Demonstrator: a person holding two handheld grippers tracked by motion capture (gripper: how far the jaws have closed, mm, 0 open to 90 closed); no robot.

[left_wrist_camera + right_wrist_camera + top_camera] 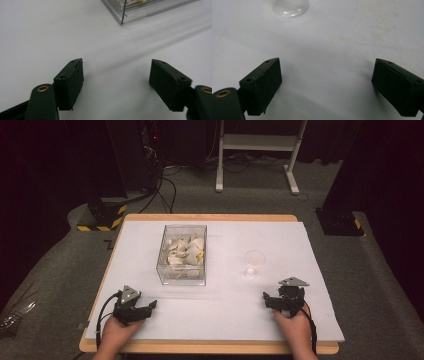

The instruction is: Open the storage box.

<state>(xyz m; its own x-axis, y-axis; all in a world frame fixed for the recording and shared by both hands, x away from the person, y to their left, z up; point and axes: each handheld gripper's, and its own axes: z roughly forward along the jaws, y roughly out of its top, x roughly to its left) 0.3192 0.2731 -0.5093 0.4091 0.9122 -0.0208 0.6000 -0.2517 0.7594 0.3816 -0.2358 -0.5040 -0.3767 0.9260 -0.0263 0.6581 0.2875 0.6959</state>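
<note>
Both grippers rest on the white surface (225, 315), jaws apart and holding nothing. The left gripper (151, 305) sits near the clear plastic box of pale pieces (182, 254), the right gripper (265, 298) near the small clear plastic cup (253, 263)

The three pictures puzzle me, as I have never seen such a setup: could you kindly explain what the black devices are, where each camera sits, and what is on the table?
A person sits at a table and holds a hand-operated tool in each hand: the left gripper and the right gripper. Each has two black jaws that can pinch things.

The high view comes from a fixed camera above, looking down on the white table top. The other two pictures come from small cameras riding on the tools, looking along their own jaws.

On the table stands a clear plastic box filled with pale, mostly white pieces; its corner also appears in the left gripper view. To its right stands a small clear cup, whose base appears in the right gripper view.

Both grippers are open, near the table's near edge, and hold nothing.
</note>
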